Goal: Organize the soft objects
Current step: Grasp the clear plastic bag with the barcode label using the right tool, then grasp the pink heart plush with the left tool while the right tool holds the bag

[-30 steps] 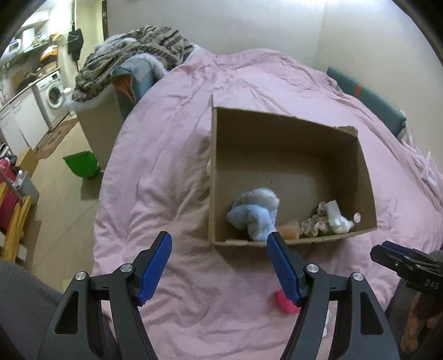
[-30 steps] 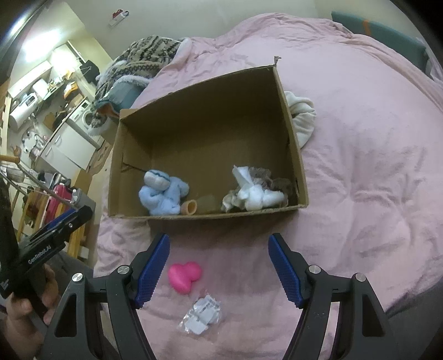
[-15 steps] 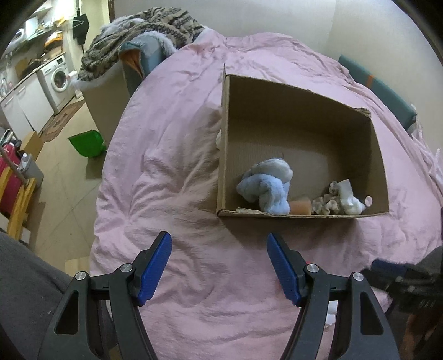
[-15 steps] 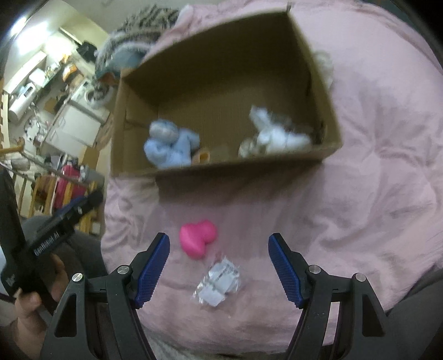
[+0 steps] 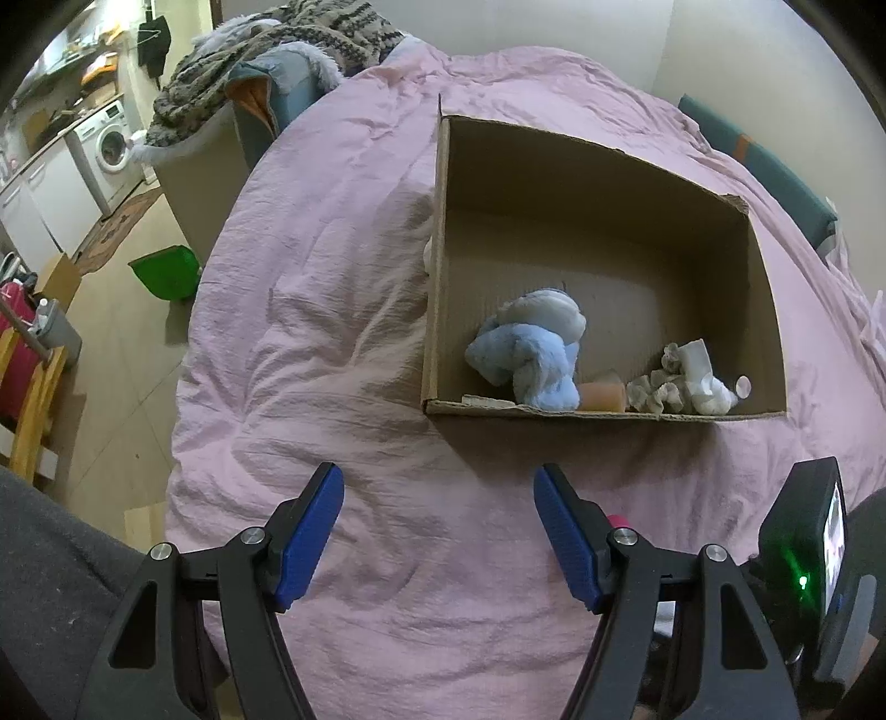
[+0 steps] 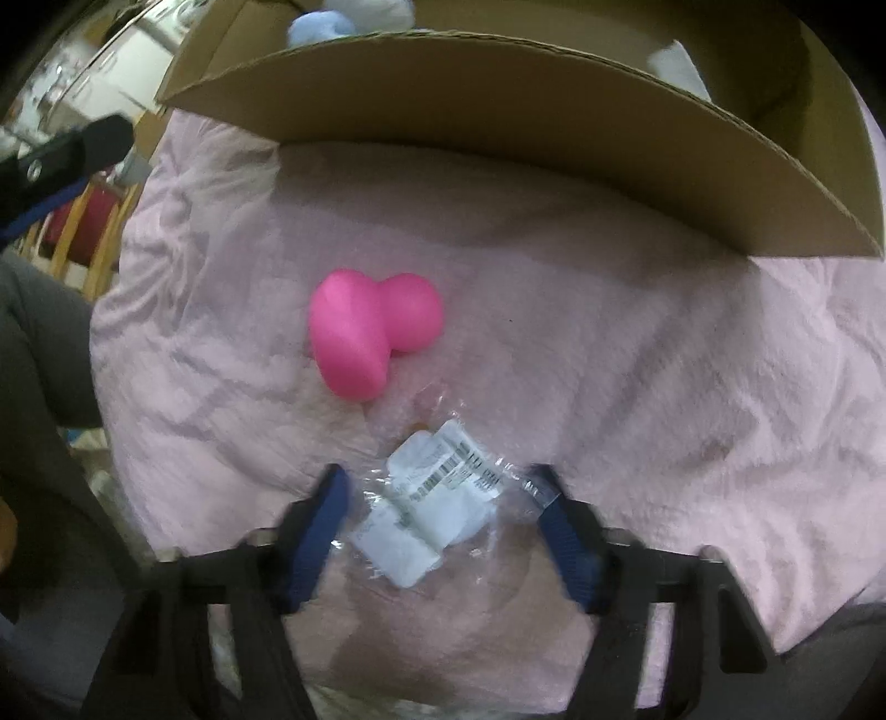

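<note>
An open cardboard box (image 5: 603, 183) lies on the pink bedspread (image 5: 332, 310). Inside are a blue plush toy (image 5: 531, 349), an orange piece (image 5: 602, 396) and a bundle of white-grey soft things (image 5: 684, 382). My left gripper (image 5: 438, 531) is open and empty, in front of the box. My right gripper (image 6: 437, 515) is open, low over the bed, its jaws on either side of a clear plastic packet with white contents (image 6: 437, 498). A pink heart-shaped soft toy (image 6: 371, 338) lies just beyond the packet, in front of the box wall (image 6: 554, 149).
A chair with a patterned blanket (image 5: 277, 50) stands at the bed's far left. A green dustpan (image 5: 166, 271), a washing machine (image 5: 111, 144) and a wooden rack (image 5: 33, 387) are on the floor to the left. A teal headboard (image 5: 764, 166) runs along the right.
My right gripper has dropped down and forward onto the bed, so the packet now sits between its jaws. My left gripper has shifted slightly, staying open.
</note>
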### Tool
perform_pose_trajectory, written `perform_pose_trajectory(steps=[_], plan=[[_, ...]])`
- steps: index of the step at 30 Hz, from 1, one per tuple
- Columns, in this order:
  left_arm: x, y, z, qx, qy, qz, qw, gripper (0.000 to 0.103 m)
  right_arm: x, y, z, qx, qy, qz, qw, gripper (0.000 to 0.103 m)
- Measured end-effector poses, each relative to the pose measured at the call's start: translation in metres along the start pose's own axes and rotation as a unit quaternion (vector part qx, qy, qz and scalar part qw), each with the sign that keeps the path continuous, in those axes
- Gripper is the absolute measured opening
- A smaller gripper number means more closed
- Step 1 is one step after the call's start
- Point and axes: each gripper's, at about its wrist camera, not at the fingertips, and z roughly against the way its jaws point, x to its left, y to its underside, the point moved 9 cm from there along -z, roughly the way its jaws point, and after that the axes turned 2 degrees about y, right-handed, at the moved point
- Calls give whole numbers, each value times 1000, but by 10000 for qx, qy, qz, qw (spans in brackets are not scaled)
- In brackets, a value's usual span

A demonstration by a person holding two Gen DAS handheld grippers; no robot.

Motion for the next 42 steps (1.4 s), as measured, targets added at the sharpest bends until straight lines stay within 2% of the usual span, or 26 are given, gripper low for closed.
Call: perform_pose_trajectory(steps=[1,3,9,17,22,29,37,38,40,42], plan=[[0,0,-1,6,-3,-9,10000,69,0,0,0,-10,32,18,10000,52],[-1,1,-1,20,-8,-33,10000,69,1,1,2,-58,5,7,10000,40],[-3,4,-5,100,51,-39,9999,68,-3,-4,19,-381,-158,-127,9991,31],[-16,12,-13,279,204,-151,9993,68,-27,-15,55,-1074,-237,-733,9912,30],[-45,24,-26,494,350,-629,9962,68,-50,-24,74,-1505,-314,-1210,9807,29],[-82,44,-55,857,564,-927,9904,68,-70,-22,68,-1438,-392,-1742,9734,29],[-99,54,-78,1047,647,-1069,9866,68,-70,-23,58,-1321,-403,-1784,9742,29],[-100,54,-80,1050,667,-1051,9866,68,-71,-23,58,-1318,-406,-1781,9743,29],[-101,54,-81,1053,765,-1022,9862,60,-70,-24,57,-1298,-418,-1770,9747,29],[-104,56,-81,1134,983,-1008,9835,37,-70,-23,58,-1284,-417,-1765,9750,29]])
